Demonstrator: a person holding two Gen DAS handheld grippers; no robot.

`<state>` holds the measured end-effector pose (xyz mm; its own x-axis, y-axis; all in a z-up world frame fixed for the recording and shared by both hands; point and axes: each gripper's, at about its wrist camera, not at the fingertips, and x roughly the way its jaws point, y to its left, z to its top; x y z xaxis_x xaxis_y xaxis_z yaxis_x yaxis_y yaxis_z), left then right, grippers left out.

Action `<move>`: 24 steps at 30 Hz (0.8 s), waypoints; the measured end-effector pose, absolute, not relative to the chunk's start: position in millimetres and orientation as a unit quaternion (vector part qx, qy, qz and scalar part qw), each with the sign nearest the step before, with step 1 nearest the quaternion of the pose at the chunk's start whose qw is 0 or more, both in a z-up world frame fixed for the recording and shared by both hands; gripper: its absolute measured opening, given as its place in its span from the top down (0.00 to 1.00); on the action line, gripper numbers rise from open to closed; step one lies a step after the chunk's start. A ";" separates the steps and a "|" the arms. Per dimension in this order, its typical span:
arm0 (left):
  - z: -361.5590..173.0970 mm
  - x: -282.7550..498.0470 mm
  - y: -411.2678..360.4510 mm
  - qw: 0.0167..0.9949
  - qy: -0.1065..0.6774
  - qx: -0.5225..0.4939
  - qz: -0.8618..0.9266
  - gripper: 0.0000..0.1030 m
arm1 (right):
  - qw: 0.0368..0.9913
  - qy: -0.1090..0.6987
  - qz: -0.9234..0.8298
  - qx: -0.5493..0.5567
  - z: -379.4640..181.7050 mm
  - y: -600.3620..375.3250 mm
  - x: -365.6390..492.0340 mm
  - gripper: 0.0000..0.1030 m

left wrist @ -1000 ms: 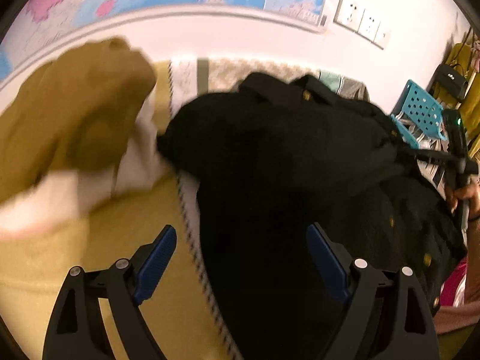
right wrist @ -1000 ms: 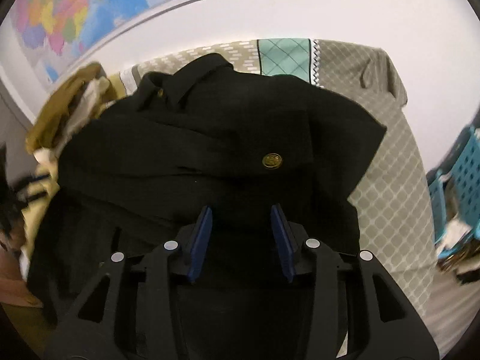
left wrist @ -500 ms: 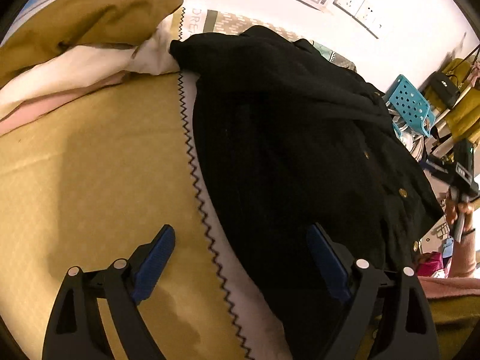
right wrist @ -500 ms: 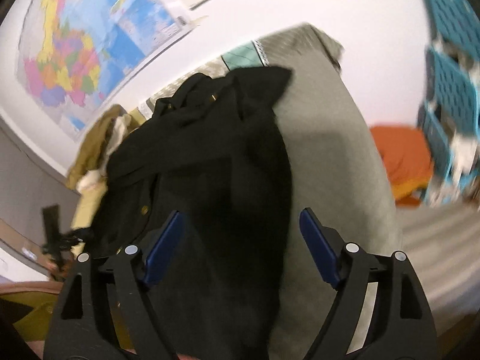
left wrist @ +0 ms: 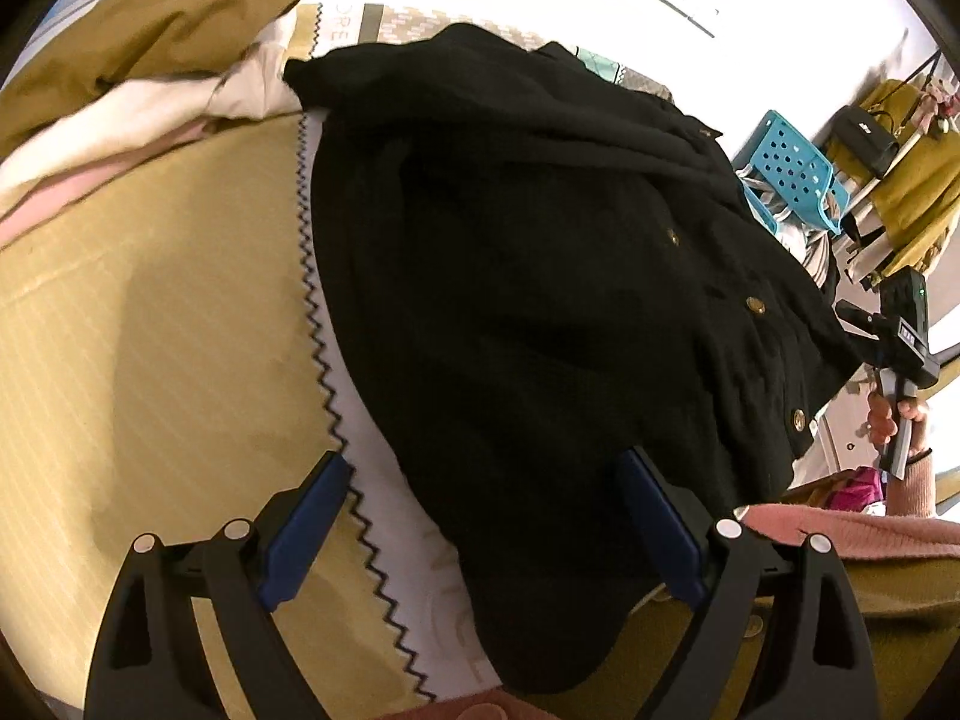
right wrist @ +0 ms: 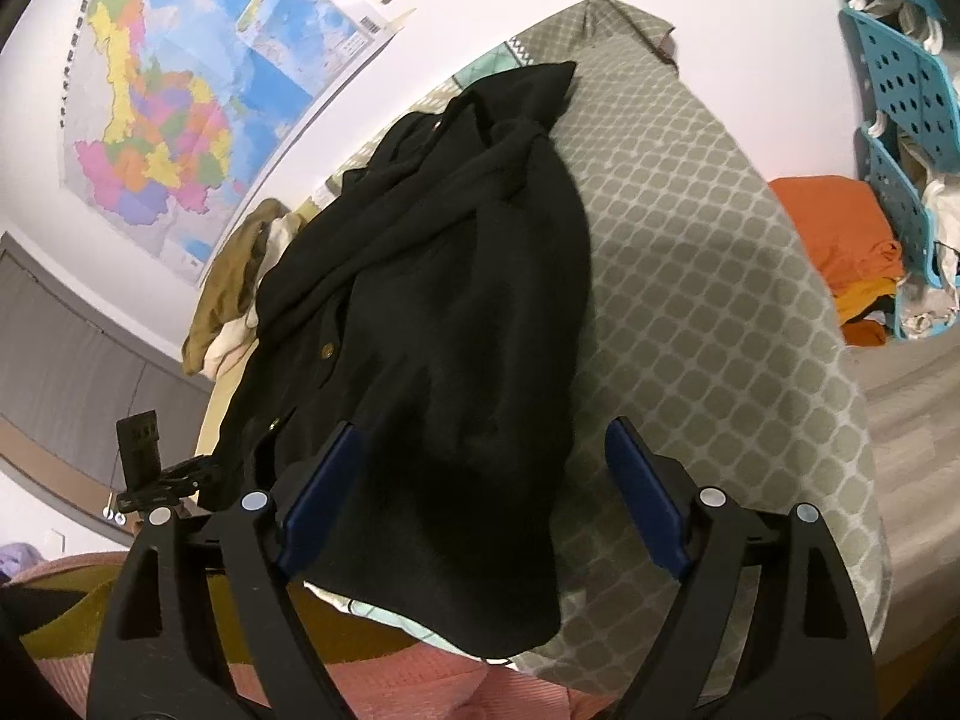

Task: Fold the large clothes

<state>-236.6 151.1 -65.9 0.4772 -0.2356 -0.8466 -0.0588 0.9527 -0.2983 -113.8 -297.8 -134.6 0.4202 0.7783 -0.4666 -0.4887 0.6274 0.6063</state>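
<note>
Right tongs (right wrist: 480, 492) newly spread over black coat (right wrist: 432, 312); bedsheet (left wrist: 336, 36) lettering "DRE".

black coat (left wrist: 540, 276) hides bedding beneath | teal crate (right wrist: 900, 78) cut by right edge

A black coat (right wrist: 456, 300) lay folded on the grey patterned bedspread (right wrist: 708, 252). The right gripper (right wrist: 483, 501) hovered above its hem, jaws spread wide, holding nothing.
</note>
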 end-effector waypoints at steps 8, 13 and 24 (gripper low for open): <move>-69.2 -251.1 139.8 0.833 0.516 -0.172 -0.106 0.07 | 0.797 0.383 0.424 0.195 -140.4 -283.9 -116.4 0.16; -71.8 -246.5 127.2 0.813 0.512 -0.216 -0.173 0.07 | 0.786 0.380 0.447 0.193 -140.7 -276.0 -118.3 0.15; -70.5 -217.2 114.8 0.837 0.486 -0.213 -0.136 0.41 | 0.757 0.378 0.492 0.203 -138.8 -265.9 -116.3 0.23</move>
<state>-217.2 114.8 -70.5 0.4905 -0.4340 -0.7557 0.0198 0.8725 -0.4882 -116.3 -265.9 -138.8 0.2289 0.8992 -0.3728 -0.5916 0.4327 0.6803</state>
